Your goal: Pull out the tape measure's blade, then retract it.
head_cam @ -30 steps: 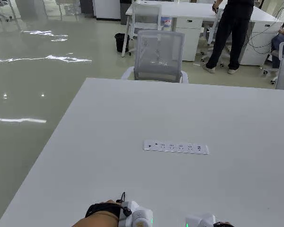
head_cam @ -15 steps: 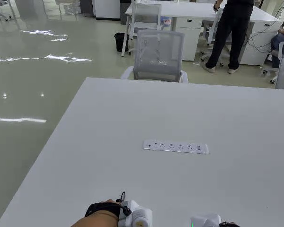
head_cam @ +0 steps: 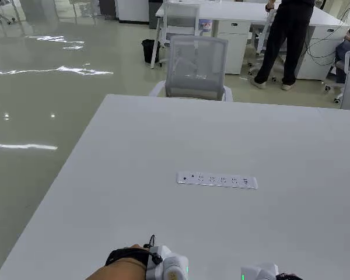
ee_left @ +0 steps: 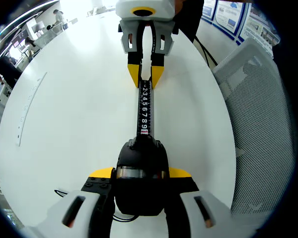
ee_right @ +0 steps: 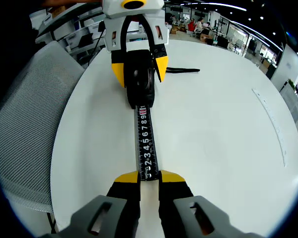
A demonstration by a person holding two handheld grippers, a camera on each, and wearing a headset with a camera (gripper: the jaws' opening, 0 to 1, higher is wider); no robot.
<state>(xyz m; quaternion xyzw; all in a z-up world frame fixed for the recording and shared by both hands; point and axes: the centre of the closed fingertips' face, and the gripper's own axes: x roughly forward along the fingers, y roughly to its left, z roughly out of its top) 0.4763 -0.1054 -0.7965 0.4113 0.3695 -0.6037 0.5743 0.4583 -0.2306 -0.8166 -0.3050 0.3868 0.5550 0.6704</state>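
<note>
The left tool (ee_left: 140, 171) is clenched on the tape measure (ee_left: 140, 186) case at the worktop's (ee_left: 74, 119) near edge. The blade (ee_left: 145, 106) spans a short length to the right tool (ee_right: 149, 177), which grasps its tip. A power strip (head_cam: 217, 181) lies mid-worktop.

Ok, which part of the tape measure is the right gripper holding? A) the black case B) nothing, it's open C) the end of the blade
C: in the right gripper view the right gripper has its yellow-tipped fingers pinching the end of the blade, while the left gripper clamps the black case.
</note>
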